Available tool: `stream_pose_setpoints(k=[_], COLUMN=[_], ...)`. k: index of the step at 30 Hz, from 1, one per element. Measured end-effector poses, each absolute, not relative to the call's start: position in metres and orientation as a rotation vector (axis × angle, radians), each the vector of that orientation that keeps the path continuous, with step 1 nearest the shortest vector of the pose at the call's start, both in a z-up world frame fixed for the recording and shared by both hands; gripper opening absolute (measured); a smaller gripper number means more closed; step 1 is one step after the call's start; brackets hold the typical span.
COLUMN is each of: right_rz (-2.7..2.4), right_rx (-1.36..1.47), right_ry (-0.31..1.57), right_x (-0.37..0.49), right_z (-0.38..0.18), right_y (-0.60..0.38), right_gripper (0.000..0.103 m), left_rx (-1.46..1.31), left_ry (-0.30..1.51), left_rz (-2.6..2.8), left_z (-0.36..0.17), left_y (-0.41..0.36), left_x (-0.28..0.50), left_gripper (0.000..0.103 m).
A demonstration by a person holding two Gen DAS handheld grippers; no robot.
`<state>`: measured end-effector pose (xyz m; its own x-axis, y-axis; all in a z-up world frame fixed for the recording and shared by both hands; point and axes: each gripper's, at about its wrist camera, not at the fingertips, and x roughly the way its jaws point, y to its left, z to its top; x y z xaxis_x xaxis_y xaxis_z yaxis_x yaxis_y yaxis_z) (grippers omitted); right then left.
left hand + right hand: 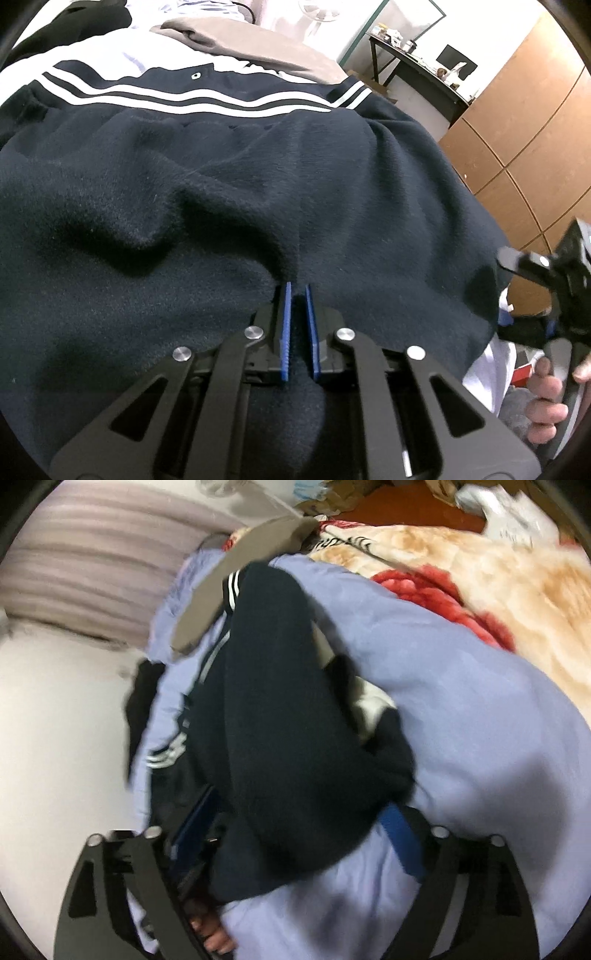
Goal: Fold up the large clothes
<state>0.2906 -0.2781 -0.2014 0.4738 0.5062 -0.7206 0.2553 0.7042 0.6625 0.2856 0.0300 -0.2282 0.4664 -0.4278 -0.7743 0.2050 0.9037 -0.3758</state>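
Observation:
A large navy fleece jacket (pixel 221 192) with white stripes (pixel 184 99) fills the left wrist view. My left gripper (pixel 298 291) is shut on a fold of the navy fabric, which is pinched between its blue pads (pixel 286 332). In the right wrist view, which is blurred, the same jacket (pixel 288 709) lies on a lavender bed cover (pixel 480 720). My right gripper (pixel 295 812) is open, its blue fingers (pixel 400 830) wide apart on either side of the jacket's near edge. The right gripper also shows in the left wrist view (pixel 546 273), held by a hand.
A beige garment (pixel 236 40) and a black one (pixel 74 22) lie beyond the jacket. A cream and red blanket (pixel 480 583) lies at the far right of the bed. A desk (pixel 417 62) and wooden cabinets (pixel 524 140) stand at the right.

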Motion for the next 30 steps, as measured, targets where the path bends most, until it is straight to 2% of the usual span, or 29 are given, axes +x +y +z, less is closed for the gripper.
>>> stream_pose_setpoints(k=[3, 6, 7, 8, 9, 10, 12, 15, 21, 25, 30], right_rz=[0.146, 0.217, 0.237, 0.269, 0.298, 0.308, 0.302, 0.268, 0.23, 0.235, 0.277], right_rx=[0.775, 0.75, 0.733, 0.709, 0.695, 0.687, 0.694, 0.646, 0.464, 0.478, 0.655], right_ry=[1.121, 1.045, 1.027, 1.006, 0.995, 0.999, 1.032, 1.081, 1.23, 1.184, 1.079], right_x=[0.301, 0.297, 0.296, 0.297, 0.298, 0.302, 0.309, 0.314, 0.314, 0.315, 0.312], right_z=[-0.197, -0.163, -0.157, -0.147, -0.141, -0.141, -0.148, -0.163, -0.209, -0.213, -0.201], right_y=[-0.268, -0.26, -0.258, -0.255, -0.253, -0.252, -0.255, -0.255, -0.234, -0.234, -0.251], right_gripper=[0.098, 0.095, 0.094, 0.094, 0.094, 0.094, 0.094, 0.094, 0.094, 0.094, 0.09], left_rx=[-0.221, -0.205, -0.202, -0.192, -0.176, -0.169, -0.159, -0.144, -0.168, -0.072, -0.155], left_ry=[1.003, 0.984, 0.97, 0.954, 0.94, 0.927, 0.878, 0.819, 0.842, 0.8, 0.802], left_rz=[-0.398, -0.405, -0.407, -0.404, -0.385, -0.372, -0.328, -0.221, -0.042, 0.066, 0.114], left_z=[-0.222, -0.211, -0.205, -0.199, -0.193, -0.188, -0.171, -0.154, -0.159, -0.157, -0.156], left_y=[0.029, 0.029, 0.03, 0.033, 0.036, 0.04, 0.056, 0.087, 0.162, 0.174, 0.206], left_x=[0.283, 0.275, 0.271, 0.266, 0.26, 0.255, 0.238, 0.216, 0.18, 0.157, 0.156], left_gripper=[0.011, 0.013, 0.016, 0.021, 0.039, 0.05, 0.058, 0.065, 0.065, 0.065, 0.069])
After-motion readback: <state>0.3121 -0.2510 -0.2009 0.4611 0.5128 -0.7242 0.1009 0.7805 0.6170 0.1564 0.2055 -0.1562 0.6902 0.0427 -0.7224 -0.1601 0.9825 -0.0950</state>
